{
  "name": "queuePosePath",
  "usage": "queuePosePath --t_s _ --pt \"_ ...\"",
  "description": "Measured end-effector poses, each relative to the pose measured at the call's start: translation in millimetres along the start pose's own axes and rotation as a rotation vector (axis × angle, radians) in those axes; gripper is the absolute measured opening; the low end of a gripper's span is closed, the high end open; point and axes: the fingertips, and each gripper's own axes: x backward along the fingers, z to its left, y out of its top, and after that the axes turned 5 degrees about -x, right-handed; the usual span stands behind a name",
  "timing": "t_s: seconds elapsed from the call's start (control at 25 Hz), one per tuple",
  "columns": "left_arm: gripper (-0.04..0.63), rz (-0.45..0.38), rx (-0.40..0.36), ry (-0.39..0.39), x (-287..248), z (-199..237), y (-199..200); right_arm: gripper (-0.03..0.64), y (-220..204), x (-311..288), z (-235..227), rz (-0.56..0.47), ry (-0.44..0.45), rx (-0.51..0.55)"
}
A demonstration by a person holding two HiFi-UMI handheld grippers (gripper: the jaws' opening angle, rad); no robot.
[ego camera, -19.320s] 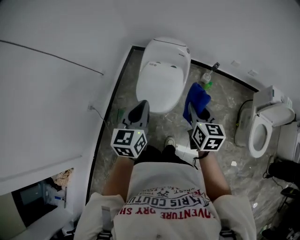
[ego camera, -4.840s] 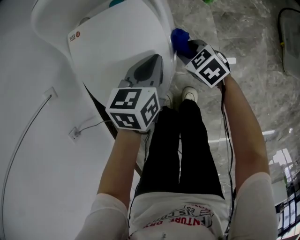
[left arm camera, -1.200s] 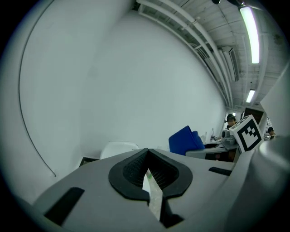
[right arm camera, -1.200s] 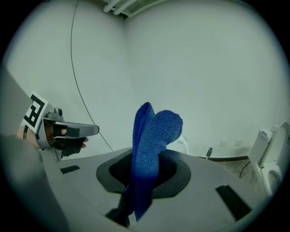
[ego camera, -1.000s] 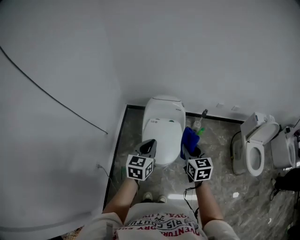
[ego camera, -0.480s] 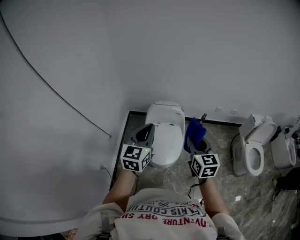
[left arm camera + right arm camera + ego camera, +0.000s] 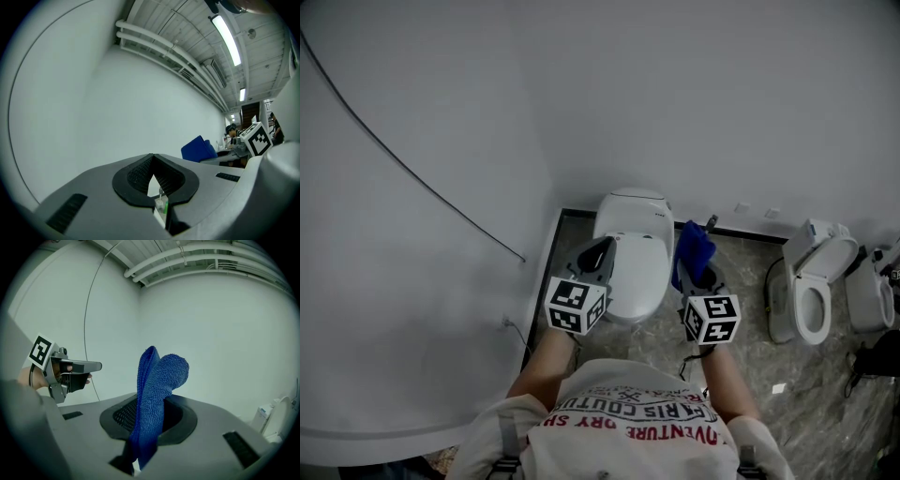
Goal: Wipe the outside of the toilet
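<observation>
The white toilet (image 7: 630, 246) stands against the back wall with its lid down. My left gripper (image 7: 600, 251) hovers over the toilet's left side, shut and empty; in the left gripper view (image 7: 153, 169) it points at the bare wall. A little right of the bowl, my right gripper (image 7: 697, 270) is shut on a blue cloth (image 7: 691, 249). The cloth (image 7: 157, 390) stands up folded between the jaws in the right gripper view, clear of the toilet. The left gripper (image 7: 70, 372) shows at that view's left.
A second toilet (image 7: 814, 289) with its lid up stands at the right on the marble floor (image 7: 750, 281). A small bottle (image 7: 711, 222) stands behind the cloth by the wall. A thin cable (image 7: 422, 178) runs down the left wall to a socket (image 7: 506, 323).
Both grippers have risen slightly and stay level in front of the toilet. The cloth was pressed against the toilet's side a few seconds ago and now hangs free of it.
</observation>
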Motion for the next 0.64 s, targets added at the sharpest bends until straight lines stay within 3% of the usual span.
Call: queuePosePath --t_s 0.64 --pt "0.006 -0.001 -0.005 0.017 2.6 4.8 -5.0 0.077 -7.8 -6.3 4.1 0.018 0.022 -0.048"
